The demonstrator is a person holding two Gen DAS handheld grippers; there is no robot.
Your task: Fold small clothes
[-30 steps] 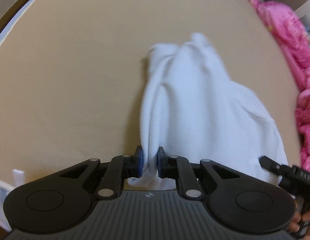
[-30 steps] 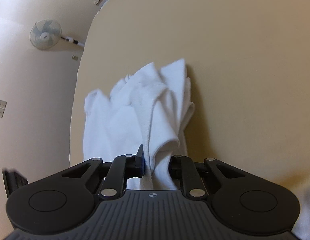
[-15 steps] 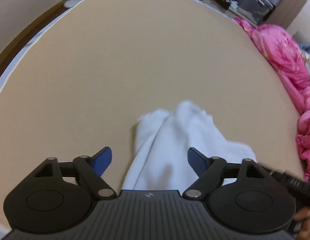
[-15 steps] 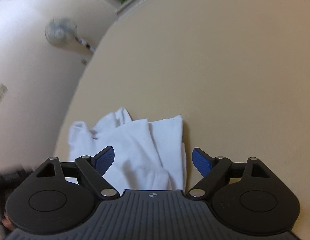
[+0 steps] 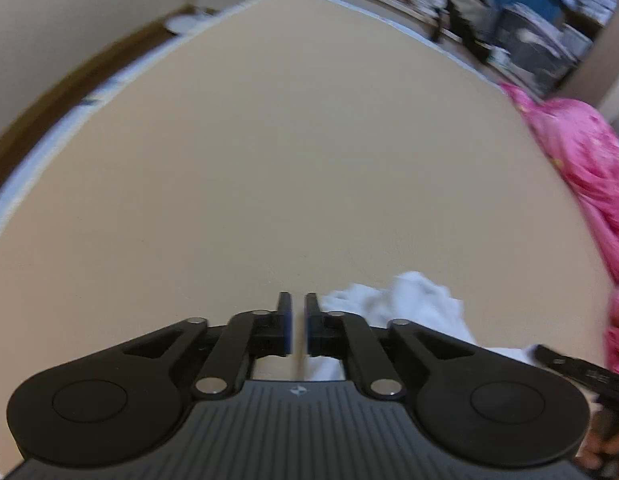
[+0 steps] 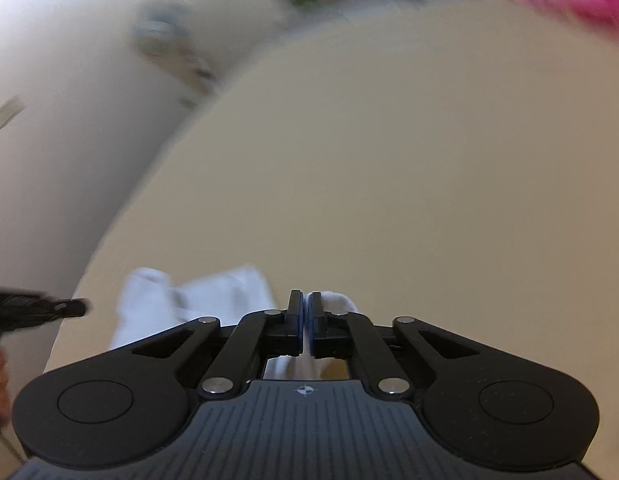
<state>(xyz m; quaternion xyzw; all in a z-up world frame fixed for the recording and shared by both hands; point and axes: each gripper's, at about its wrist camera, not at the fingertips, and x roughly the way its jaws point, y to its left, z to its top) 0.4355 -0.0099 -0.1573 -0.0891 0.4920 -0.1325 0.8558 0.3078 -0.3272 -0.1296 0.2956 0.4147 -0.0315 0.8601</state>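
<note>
cloth (image 5: 409, 304) now lies released on the beige bed (image 5: 309, 160), at 3 o'clock of the left tool (image 5: 298, 326). both tools, left and right tool (image 6: 305, 324), let go a moment ago; now their jaws are closing on nothing. this fold seems finished.

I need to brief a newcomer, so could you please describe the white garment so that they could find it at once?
Start from the wide beige surface that fills both views. Near its close edge, just beyond the gripper fingers, lies the white garment, a small crumpled heap. It is the only white cloth there; the other fabric, the pink bedding along one side, is vivid and far bulkier.
</note>
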